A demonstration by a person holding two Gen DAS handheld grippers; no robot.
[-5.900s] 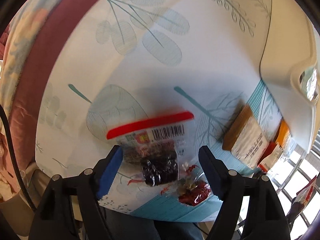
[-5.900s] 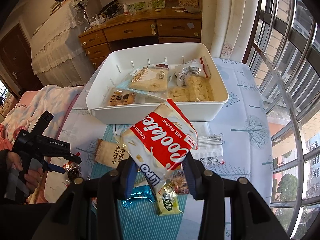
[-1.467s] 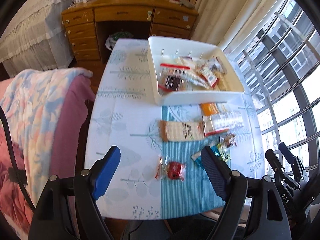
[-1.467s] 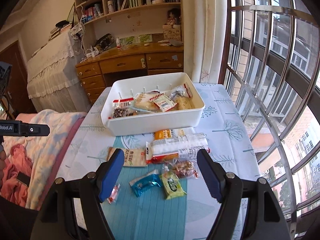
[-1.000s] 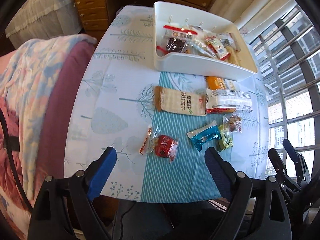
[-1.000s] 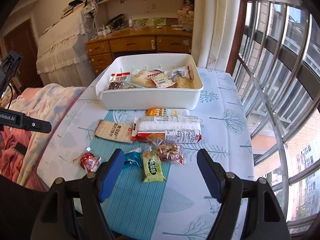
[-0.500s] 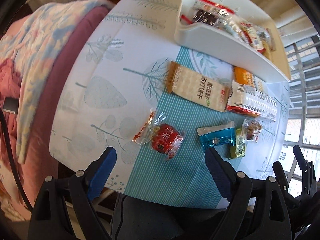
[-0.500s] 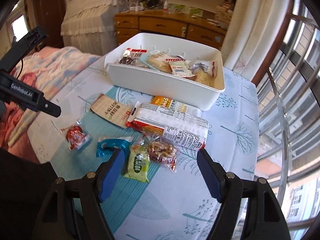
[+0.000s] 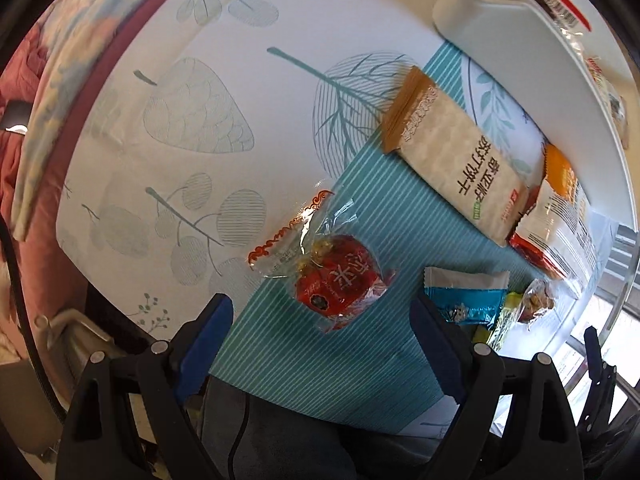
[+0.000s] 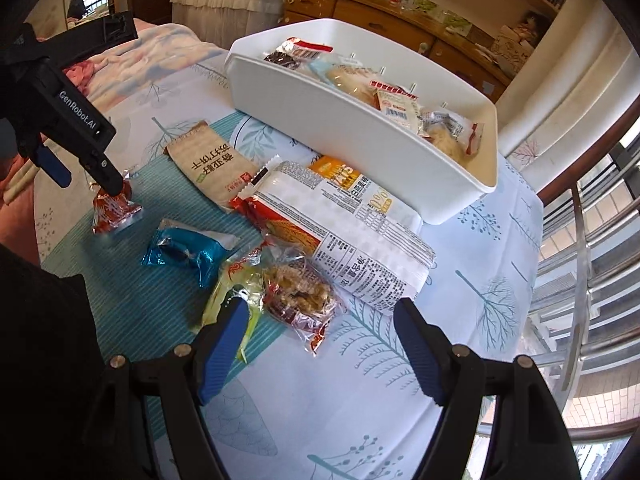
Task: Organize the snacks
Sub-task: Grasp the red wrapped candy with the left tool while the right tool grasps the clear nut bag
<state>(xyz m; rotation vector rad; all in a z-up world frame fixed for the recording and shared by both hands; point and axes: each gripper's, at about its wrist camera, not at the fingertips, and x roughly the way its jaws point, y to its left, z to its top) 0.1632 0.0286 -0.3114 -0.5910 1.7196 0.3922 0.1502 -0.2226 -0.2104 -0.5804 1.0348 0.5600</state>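
The left gripper (image 9: 322, 320) is held over the red snack packet (image 9: 340, 280) on the tabletop (image 9: 248, 92), jaws spread, contact unclear; the right gripper's (image 10: 316, 334) jaws are spread near 1 clear-wrapped snack (image 10: 298, 292).

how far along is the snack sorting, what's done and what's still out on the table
Partly done. Several packets already lie in the white bin. Nothing is in hand: the left claw is open over the red packet, the right claw open over the clear nut packet. Also left: the beige cracker pack, blue packet, green packet, long white pack and orange pack.
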